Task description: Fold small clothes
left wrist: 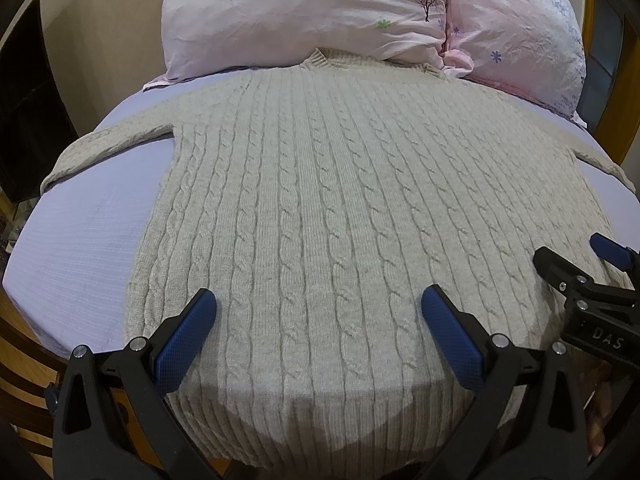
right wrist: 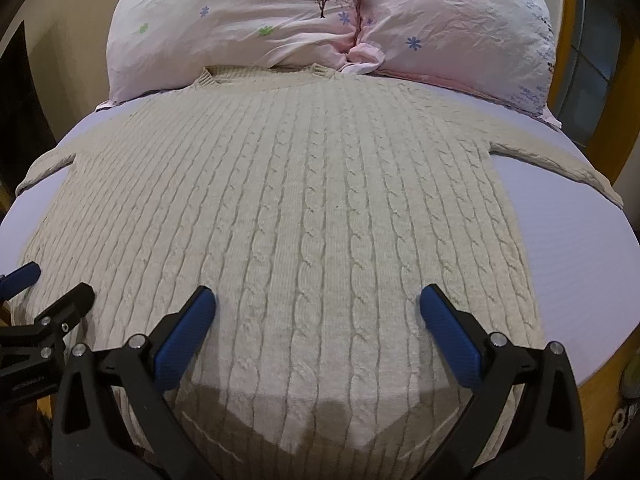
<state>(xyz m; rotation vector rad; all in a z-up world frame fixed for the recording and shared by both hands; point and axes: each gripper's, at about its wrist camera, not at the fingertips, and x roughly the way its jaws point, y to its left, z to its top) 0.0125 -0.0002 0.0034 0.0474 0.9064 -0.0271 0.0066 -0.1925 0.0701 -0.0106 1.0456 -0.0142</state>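
A beige cable-knit sweater (left wrist: pixel 320 208) lies flat on a lilac bed sheet (left wrist: pixel 80 232), collar toward the pillows, both sleeves spread sideways. It also shows in the right wrist view (right wrist: pixel 304 208). My left gripper (left wrist: pixel 319 304) is open and empty above the sweater's lower left part, near the hem. My right gripper (right wrist: pixel 318 304) is open and empty above the lower right part. The right gripper shows at the right edge of the left wrist view (left wrist: pixel 576 264). The left gripper shows at the left edge of the right wrist view (right wrist: pixel 48 284).
Two pink flowered pillows (left wrist: pixel 304 12) (right wrist: pixel 460 28) lie against the collar at the head of the bed. A wooden bed frame (right wrist: pixel 608 396) runs along the right side. A dark object (left wrist: pixel 28 112) stands to the left of the bed.
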